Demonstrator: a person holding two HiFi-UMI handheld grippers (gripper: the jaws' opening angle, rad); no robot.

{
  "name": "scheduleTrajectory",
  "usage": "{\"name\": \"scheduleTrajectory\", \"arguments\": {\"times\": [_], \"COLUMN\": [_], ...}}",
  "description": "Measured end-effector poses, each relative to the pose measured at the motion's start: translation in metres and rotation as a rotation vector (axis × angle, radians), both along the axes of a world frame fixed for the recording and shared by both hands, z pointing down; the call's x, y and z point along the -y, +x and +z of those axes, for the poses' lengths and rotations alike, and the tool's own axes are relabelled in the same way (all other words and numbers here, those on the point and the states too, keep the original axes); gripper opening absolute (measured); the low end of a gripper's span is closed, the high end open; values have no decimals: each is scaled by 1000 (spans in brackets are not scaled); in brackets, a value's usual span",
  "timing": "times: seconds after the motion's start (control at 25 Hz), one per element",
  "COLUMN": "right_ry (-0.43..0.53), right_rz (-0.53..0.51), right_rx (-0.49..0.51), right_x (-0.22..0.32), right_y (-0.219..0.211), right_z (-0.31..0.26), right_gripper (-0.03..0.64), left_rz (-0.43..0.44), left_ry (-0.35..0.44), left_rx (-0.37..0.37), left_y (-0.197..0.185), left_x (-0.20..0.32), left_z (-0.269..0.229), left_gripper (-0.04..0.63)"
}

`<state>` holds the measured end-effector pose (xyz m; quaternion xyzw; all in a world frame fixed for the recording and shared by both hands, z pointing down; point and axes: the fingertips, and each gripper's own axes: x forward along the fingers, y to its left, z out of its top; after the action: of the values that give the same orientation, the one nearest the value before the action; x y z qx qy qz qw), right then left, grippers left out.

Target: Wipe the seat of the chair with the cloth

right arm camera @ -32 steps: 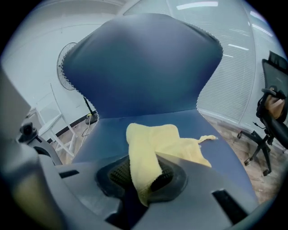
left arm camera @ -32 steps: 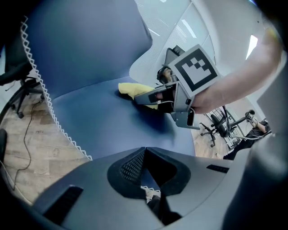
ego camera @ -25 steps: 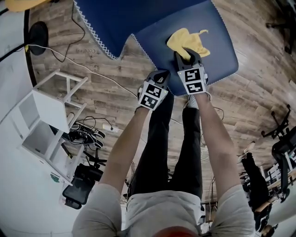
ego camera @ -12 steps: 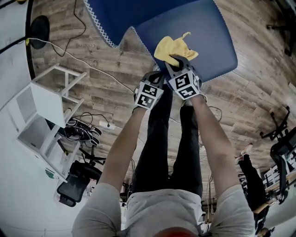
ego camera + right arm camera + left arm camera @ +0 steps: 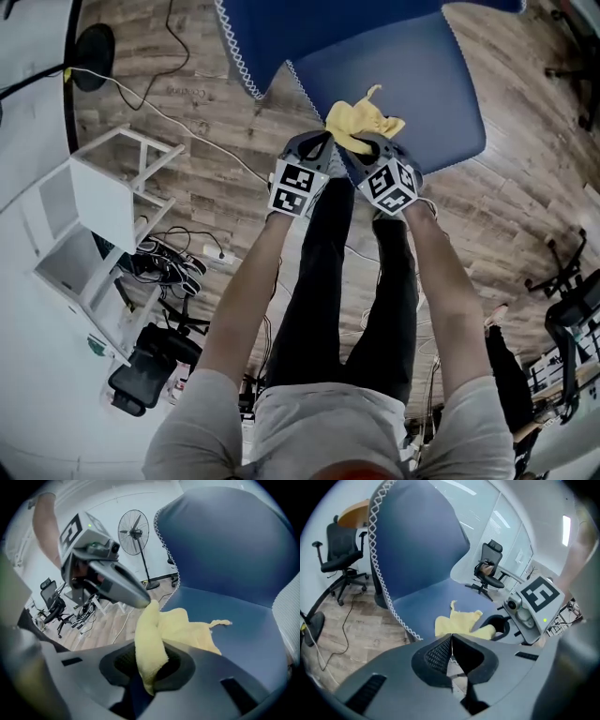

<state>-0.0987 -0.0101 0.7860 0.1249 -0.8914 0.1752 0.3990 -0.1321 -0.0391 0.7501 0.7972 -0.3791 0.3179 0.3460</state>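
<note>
The right gripper (image 5: 151, 657) pinches a fold of the yellow cloth (image 5: 180, 625), its jaws pressed onto the fabric. The rest of the cloth lies bunched on the blue chair seat (image 5: 422, 84), close to the seat's near edge. The left gripper (image 5: 451, 638) has its jaws pressed together with nothing between them. It sits just beside the right one, and in the right gripper view its tip meets the top of the raised fold. The backrest (image 5: 309, 28), edged with white zigzag stitching, rises beyond the seat. A white shelf unit (image 5: 89, 211) stands on the wooden floor (image 5: 216, 187) to the left, well apart from the chair seat
</note>
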Motion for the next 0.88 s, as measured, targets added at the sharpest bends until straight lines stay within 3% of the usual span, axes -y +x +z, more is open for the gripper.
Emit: {"name": "scheduleTrajectory", "arguments": {"times": [0.12, 0.32, 0.48, 0.68, 0.88], "right_ry": [-36, -131, -200, -173, -118], "right_rz": [-109, -356, -542, -781, -925], "right_rx": [15, 42, 32, 25, 12], "right_x": [-8, -29, -47, -60, -56], "right_y": [0, 9, 28, 59, 90], "right_z": [-1, -4, -7, -6, -2], "right_gripper": [75, 75, 75, 74, 74], "left_rz": [4, 23, -53, -87, -154], "left_ry": [15, -104, -143, -143, -144], "left_rx": [19, 27, 45, 90, 93], "left_y": [0, 25, 45, 75, 104], "left_x": [15, -7, -32, -48, -46], "left_z": [-1, 27, 34, 35, 36], "left_gripper": [28, 28, 26, 26, 26]}}
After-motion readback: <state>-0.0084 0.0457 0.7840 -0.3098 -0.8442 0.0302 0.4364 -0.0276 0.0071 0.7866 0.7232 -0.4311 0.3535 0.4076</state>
